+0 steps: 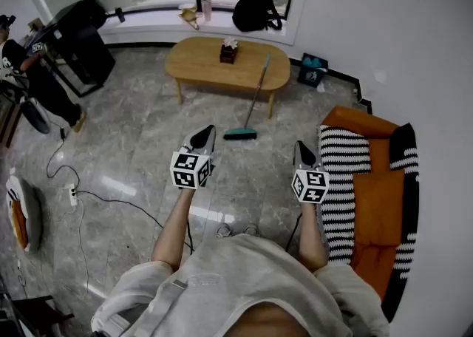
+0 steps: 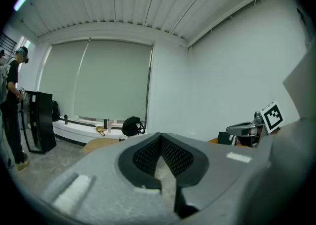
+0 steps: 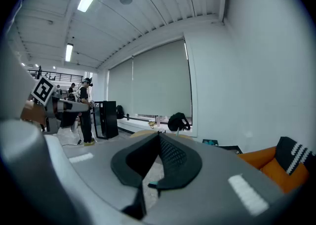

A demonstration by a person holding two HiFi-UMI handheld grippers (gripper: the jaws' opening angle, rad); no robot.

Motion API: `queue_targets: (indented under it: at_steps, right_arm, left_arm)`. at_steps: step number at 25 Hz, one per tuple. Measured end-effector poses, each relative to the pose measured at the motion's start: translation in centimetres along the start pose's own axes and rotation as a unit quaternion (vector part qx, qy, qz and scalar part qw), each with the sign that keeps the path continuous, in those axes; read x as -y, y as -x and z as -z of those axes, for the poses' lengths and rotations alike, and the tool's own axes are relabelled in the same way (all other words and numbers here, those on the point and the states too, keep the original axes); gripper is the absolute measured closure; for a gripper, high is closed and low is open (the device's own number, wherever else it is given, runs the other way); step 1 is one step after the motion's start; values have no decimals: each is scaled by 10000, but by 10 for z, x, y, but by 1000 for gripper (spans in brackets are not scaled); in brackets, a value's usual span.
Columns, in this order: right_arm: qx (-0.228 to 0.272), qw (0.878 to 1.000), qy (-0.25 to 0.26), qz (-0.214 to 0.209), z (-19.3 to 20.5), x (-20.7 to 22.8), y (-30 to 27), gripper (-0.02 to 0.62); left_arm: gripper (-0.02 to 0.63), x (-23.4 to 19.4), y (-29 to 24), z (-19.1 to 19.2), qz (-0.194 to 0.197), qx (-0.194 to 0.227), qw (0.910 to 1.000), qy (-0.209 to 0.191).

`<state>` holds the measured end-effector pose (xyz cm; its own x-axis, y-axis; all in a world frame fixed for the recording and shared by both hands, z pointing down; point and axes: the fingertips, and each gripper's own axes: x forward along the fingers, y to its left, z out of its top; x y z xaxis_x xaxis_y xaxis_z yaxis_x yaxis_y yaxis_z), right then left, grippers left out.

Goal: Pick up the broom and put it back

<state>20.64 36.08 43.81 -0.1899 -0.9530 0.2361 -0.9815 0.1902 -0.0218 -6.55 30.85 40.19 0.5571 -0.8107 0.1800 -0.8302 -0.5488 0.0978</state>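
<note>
Spreading across the head view, the grey marble floor (image 1: 133, 143) carries an orange sofa (image 1: 377, 195) at the right and a wooden table (image 1: 199, 62) farther off. Against that table's front edge leans the broom (image 1: 254, 100), its teal head on the floor. Well short of it, the left hand-held gripper (image 1: 208, 131) and the right hand-held gripper (image 1: 301, 145) are both closed, tips together, empty.

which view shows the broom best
The head view: the long-handled broom with a teal head shows whole, head on the floor, handle against the oval wooden table. The right gripper view shows only a teal sliver between its jaws, probably the head; the left gripper view shows none.
</note>
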Motion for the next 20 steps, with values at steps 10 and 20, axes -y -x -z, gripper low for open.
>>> queue_targets:
  at_steps: [10, 20]
  right_arm:
    - [160, 9998, 117, -10, -10, 12, 2, 595]
    - [429, 9988, 244, -39, -19, 33, 8, 594]
  left_arm:
    - [603, 6, -1, 5, -159, 69, 9998, -72]
    - [603, 28, -11, 10, -251, 103, 9996, -34]
